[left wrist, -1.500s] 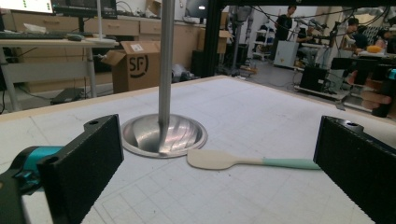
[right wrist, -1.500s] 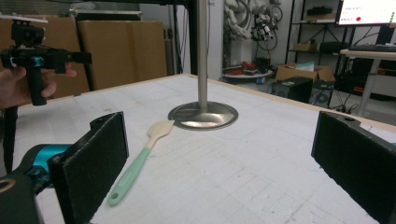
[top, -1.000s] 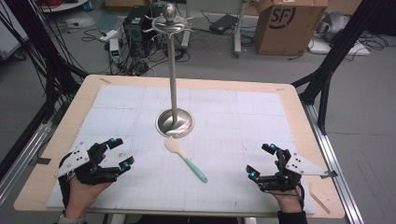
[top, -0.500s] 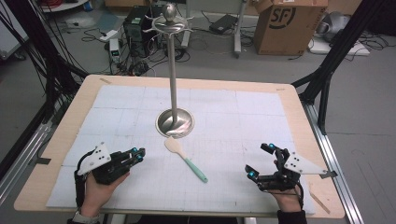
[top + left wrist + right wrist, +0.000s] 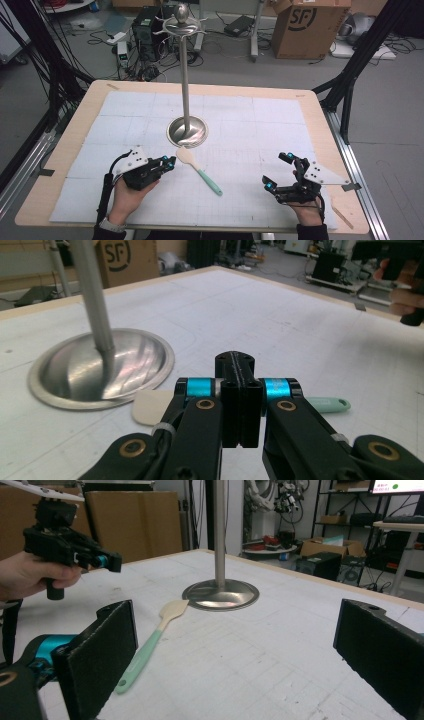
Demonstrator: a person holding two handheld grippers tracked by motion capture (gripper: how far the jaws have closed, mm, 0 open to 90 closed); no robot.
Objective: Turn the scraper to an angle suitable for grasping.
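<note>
High view: a white gridded mat (image 5: 250,130) covers a wooden table (image 5: 65,150). A metal stand (image 5: 185,75) rises from a round dished base (image 5: 187,131) near the mat's centre, its top carrying a ball and short hooks. A spatula (image 5: 200,171), with a pale blade and a mint-green handle, lies flat on the mat; the blade sits just at 6 o'clock of the base, apparently touching or nearly touching its rim, and the handle runs off toward 4 o'clock.

The left gripper (image 5: 170,162), held in the left hand (image 5: 131,192), lies at 9 o'clock of the spatula blade, just beside it, tips pointing at the blade. In the left gripper view its jaws are pressed together with nothing between them; the blade (image 5: 150,406) and the handle end (image 5: 330,404) appear just beyond the jaw tips, and the base (image 5: 100,367) lies toward 10 o'clock.

The right gripper (image 5: 278,171), held in the right hand (image 5: 307,207), sits well apart from the spatula, at 3 o'clock of the handle end. In the right gripper view its jaws stand spread wide and empty; the spatula (image 5: 150,645) lies between them farther off, toward the left jaw.
</note>
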